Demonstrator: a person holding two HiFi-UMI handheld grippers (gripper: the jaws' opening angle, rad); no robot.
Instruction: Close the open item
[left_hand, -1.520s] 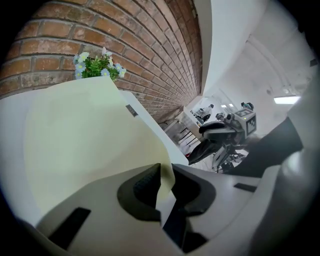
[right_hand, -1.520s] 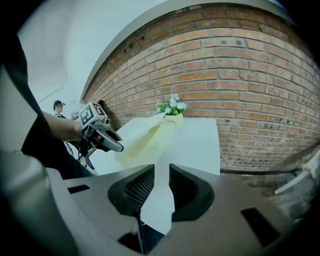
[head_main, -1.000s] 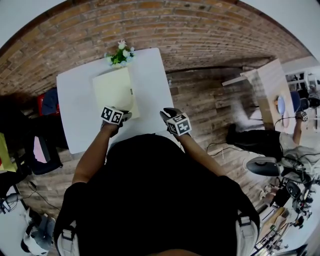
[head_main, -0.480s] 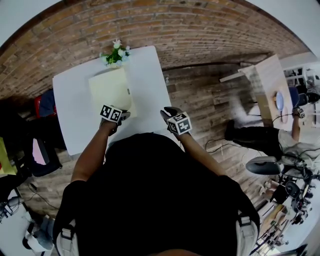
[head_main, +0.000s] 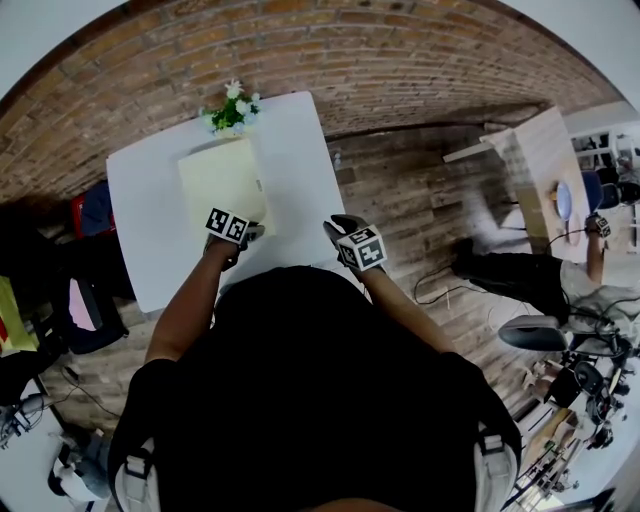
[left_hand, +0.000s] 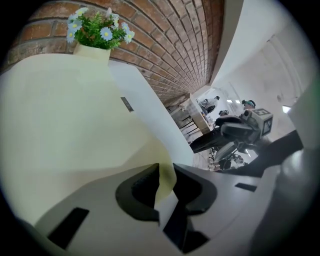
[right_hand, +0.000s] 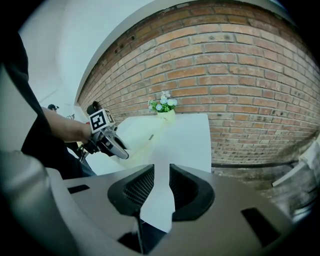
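A pale yellow folder (head_main: 218, 180) lies flat on the white table (head_main: 150, 250), below a small pot of flowers (head_main: 233, 108). My left gripper (head_main: 247, 233) is at the folder's near right corner. In the left gripper view the folder (left_hand: 75, 110) fills the picture, and the thin corner of its cover runs down between the jaws of the left gripper (left_hand: 165, 187). Those jaws have just been opening and show a gap beside the sheet. My right gripper (head_main: 341, 224) hovers at the table's near right edge, its jaws (right_hand: 161, 187) a little apart with nothing between them.
The flower pot (right_hand: 164, 107) stands at the table's far edge against the brick wall. A red and blue bag (head_main: 95, 205) sits left of the table. A wooden table (head_main: 545, 165) and a seated person (head_main: 520, 280) are at the right, with equipment on the floor.
The folder's cover, a little raised along its right side a second ago, now lies flat. Both grippers have stayed almost where they were.
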